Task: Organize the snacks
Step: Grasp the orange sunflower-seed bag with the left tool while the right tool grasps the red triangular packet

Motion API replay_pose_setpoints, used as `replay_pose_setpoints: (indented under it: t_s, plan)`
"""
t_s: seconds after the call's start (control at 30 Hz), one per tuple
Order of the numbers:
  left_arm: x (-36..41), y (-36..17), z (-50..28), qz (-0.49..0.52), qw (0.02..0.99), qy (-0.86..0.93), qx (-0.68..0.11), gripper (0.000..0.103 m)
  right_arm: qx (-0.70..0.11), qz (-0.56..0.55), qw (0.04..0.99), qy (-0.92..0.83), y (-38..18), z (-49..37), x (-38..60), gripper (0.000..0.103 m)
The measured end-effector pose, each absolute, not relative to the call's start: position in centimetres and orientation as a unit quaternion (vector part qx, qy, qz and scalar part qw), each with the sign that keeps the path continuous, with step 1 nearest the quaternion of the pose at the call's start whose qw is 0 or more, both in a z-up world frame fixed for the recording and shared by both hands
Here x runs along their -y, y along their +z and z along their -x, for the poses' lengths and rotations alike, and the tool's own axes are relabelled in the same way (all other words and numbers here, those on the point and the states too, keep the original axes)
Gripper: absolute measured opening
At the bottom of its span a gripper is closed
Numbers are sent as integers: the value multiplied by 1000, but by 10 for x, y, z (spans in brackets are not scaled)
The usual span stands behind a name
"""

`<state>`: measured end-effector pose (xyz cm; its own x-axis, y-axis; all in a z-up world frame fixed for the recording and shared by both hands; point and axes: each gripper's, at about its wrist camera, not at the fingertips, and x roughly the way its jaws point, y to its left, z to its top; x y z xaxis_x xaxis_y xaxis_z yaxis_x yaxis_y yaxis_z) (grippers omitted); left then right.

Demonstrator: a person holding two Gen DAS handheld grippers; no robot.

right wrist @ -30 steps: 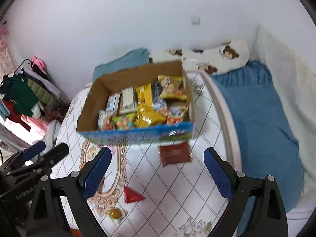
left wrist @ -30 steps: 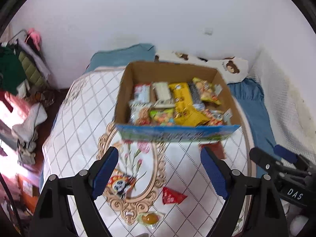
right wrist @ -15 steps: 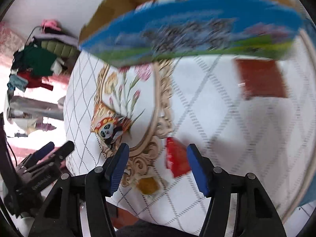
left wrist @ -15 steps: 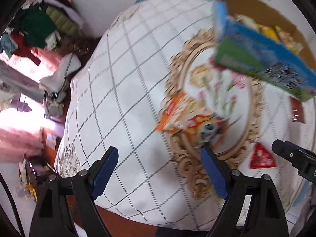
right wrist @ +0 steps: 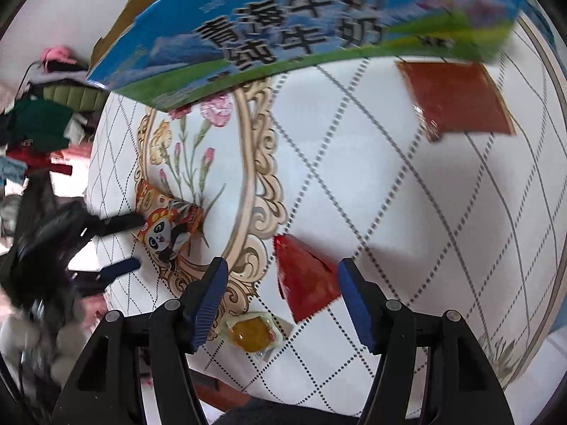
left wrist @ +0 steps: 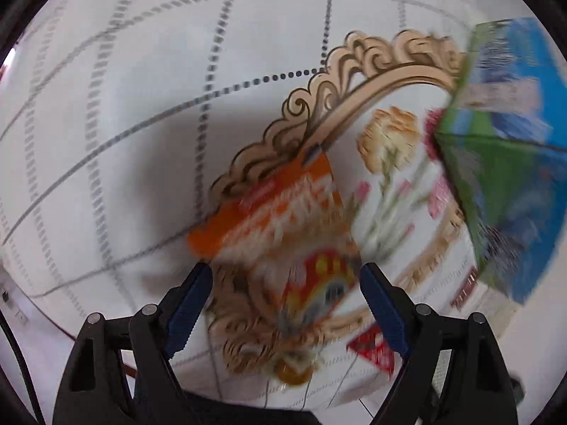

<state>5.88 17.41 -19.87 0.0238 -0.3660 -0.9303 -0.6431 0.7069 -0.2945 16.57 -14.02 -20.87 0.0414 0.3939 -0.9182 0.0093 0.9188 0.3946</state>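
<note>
Both grippers have dropped from a far view of the snack box [right wrist: 301, 35] to the loose packets on the counter [right wrist: 389, 194]. The left gripper [left wrist: 285, 283], jaws released, straddles the orange panda packet [left wrist: 283, 230]; the right gripper [right wrist: 280, 283], jaws also released, brackets the red triangular packet [right wrist: 304, 283]. Two pickups look imminent.

Both grippers have dropped from a raised view of the open cardboard box [right wrist: 283, 35] to just above the quilted white tablecloth [right wrist: 389, 194]. Left gripper [left wrist: 287, 283], jaws still wide, now straddles the orange panda-print snack packet [left wrist: 280, 226]. Right gripper [right wrist: 280, 279] narrowed slightly; it now brackets the red triangular packet [right wrist: 304, 279].
</note>
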Motion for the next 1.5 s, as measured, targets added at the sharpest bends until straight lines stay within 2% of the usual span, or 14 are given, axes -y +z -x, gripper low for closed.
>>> replay_pose_setpoints:
  t_s: [0.33,0.57,0.8,0.93,1.03,1.07,1.1,1.2,1.3,1.5]
  plan:
    - [-102,-208,-101,147,673,94,-719,85,-698,-205,676,115,-231,-160,154,67]
    - [-68,-201,-77,71,693,69,-714,85,-711,-159,676,116,-251,-165,132,67]
    - [-59,-209,-39,61,679,41,-731,85,-703,-71,690,155,-244,-156,99,67]
    - [-60,-212,-44,58,689,48,-720,85,-705,5,689,169,-249,-147,73,67]
    - [-61,-204,-55,55,701,50,-710,72,-699,22,693,175,-253,-144,62,66]
    - [-61,-203,-55,54,702,49,-708,63,-692,25,699,177,-252,-143,60,61]
    - [-61,-201,-53,51,703,48,-708,63,-689,30,702,177,-252,-142,60,50]
    - [-56,-196,-39,51,701,40,-711,62,-680,28,710,182,-248,-140,63,44]
    - [-56,-199,-19,59,693,34,-717,62,-676,23,714,181,-242,-138,74,40]
    - [-64,-219,-5,88,679,38,-728,64,-681,53,708,179,-243,-135,83,40]
